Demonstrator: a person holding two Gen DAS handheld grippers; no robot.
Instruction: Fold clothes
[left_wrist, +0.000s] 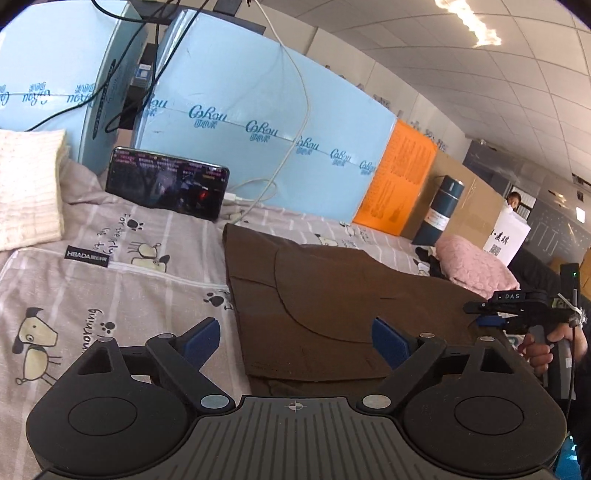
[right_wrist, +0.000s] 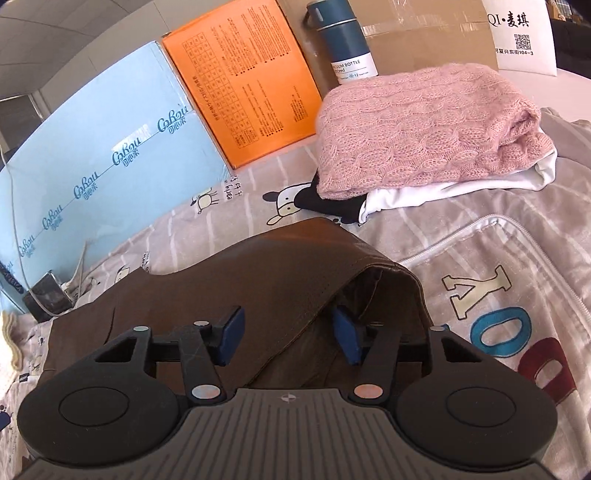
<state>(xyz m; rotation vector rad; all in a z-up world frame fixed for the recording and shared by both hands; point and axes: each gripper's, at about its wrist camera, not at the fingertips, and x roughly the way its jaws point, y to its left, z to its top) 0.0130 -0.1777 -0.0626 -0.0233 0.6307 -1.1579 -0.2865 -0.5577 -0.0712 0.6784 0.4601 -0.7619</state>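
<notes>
A brown garment lies folded flat on the printed bedsheet. My left gripper hovers over the garment's near left edge, jaws wide open and empty. At the far right of the left wrist view a hand holds my right gripper at the garment's right edge. In the right wrist view the brown garment has a raised, turned-over flap. My right gripper straddles the flap's edge, one pad over the top layer and the other inside the fold. Its pads stand apart and do not press the cloth.
A stack topped by a pink knit sweater, over white and black clothes, sits behind the garment. Pale blue boxes, an orange box and a teal bottle line the back. A phone and a cream knit sit left.
</notes>
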